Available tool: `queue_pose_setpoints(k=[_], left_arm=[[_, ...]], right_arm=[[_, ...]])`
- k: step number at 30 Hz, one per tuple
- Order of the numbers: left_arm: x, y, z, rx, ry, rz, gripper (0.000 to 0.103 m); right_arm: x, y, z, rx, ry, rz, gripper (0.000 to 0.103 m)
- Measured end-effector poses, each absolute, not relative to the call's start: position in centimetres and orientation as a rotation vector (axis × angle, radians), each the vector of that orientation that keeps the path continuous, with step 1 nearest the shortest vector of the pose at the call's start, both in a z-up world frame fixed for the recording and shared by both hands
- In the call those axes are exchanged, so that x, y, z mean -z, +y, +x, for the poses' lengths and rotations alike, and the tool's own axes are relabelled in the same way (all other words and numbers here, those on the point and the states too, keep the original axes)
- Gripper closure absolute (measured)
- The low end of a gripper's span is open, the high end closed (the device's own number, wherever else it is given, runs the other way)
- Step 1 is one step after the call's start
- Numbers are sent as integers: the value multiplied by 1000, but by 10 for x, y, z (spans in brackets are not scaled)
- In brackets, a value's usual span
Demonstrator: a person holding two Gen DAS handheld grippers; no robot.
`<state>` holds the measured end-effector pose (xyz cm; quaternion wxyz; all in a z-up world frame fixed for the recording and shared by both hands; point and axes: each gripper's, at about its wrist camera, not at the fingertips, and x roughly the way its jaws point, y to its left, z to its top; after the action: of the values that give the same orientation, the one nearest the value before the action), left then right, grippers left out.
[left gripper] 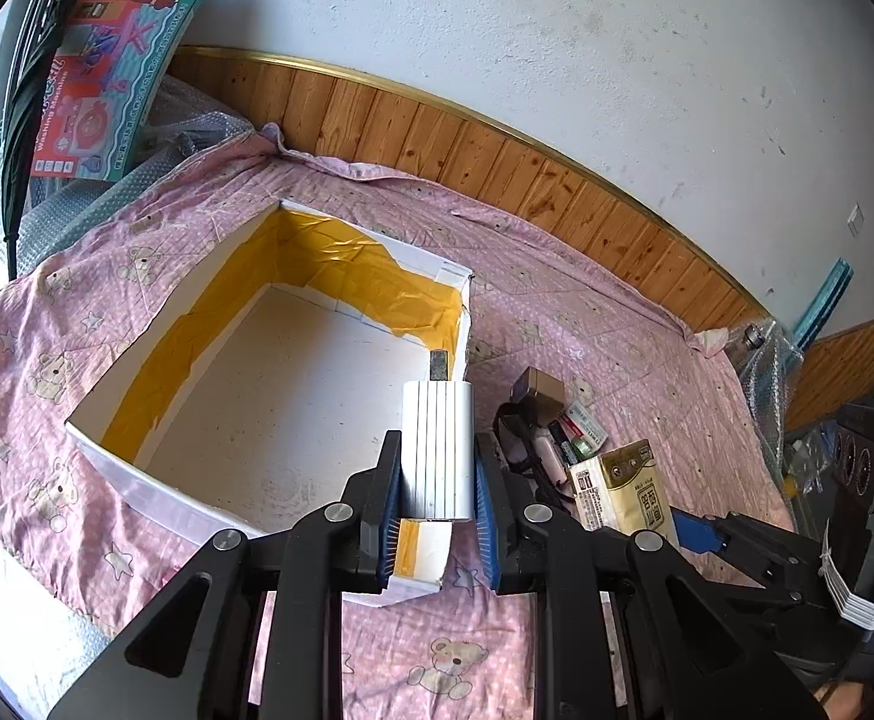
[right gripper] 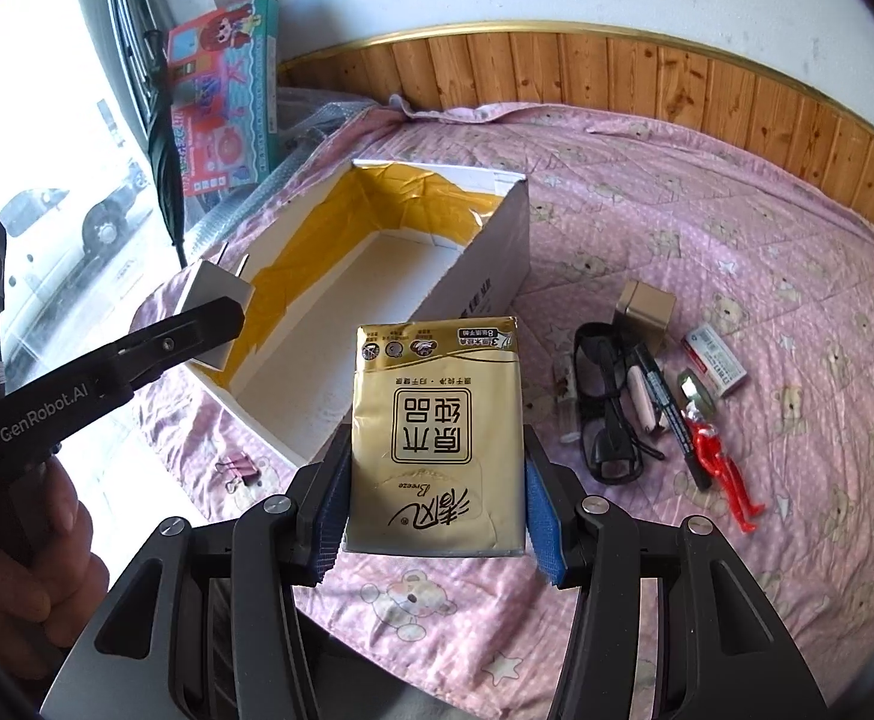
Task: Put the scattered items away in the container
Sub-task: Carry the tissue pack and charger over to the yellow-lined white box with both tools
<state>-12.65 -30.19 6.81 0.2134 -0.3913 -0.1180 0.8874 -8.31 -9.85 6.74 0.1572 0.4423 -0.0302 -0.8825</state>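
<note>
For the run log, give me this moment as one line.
left gripper: holds charger over box | right gripper: holds tissue pack | box: empty

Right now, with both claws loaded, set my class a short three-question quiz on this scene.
1. True or false: the box already holds items.
2. What does the right claw grip? A glasses, B tissue pack, C marker.
3. Fill in: the left claw holds a white ____.
Key: 1 false; 2 B; 3 charger.
</note>
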Motion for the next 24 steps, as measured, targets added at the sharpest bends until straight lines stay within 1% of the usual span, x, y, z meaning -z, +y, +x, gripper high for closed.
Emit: queue_pose_setpoints(k=[12, 24], left_arm=[[-63, -315, -149, -2497, -341, -1111, 81], [-54, -331, -175, -2537, -349, -1154, 81]], right_arm=[[-82, -136, -111, 2487, -21, 1212, 50], [-85, -164, -140, 2451, 27, 1184, 50]])
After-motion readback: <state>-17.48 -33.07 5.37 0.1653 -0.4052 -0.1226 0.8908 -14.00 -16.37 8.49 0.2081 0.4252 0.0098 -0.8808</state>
